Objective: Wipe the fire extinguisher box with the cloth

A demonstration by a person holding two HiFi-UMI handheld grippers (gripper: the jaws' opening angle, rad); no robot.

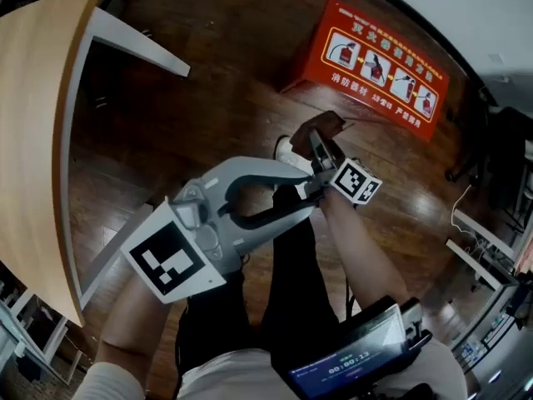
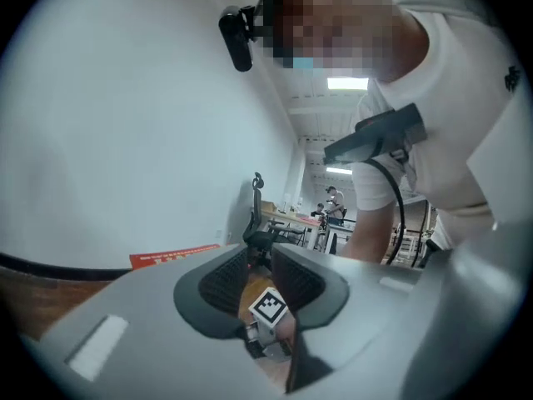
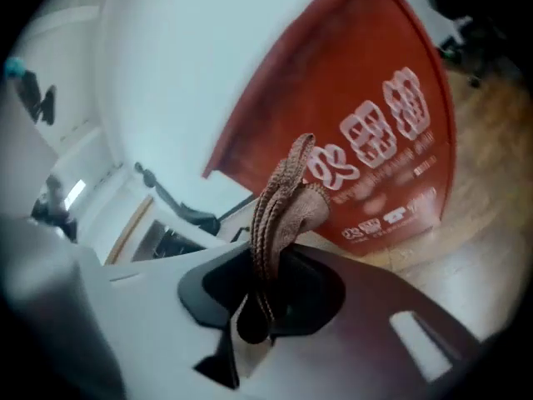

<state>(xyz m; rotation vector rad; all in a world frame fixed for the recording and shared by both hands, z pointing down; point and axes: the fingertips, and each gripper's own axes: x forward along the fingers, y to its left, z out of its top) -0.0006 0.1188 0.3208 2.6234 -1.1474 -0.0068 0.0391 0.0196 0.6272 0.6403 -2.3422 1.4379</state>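
Ahead of the right gripper (image 1: 319, 146), well apart from it on the dark wood floor (image 1: 208, 98), sits one red fire extinguisher box (image 1: 375, 65). Its lid shows four pictograms, with print too small to read. The right gripper's jaws are pressed onto one brown cloth (image 3: 281, 198), whose lower end is hidden between the pads. Beyond the cloth, the box fills the right gripper view, blurred and cut off. One left gripper (image 1: 305, 192) sits just behind the right, jaws spread and pinching nothing (the right gripper's marker cube (image 2: 269, 307) shows through the gap). Past its left jaw, only a red sliver of the box shows.
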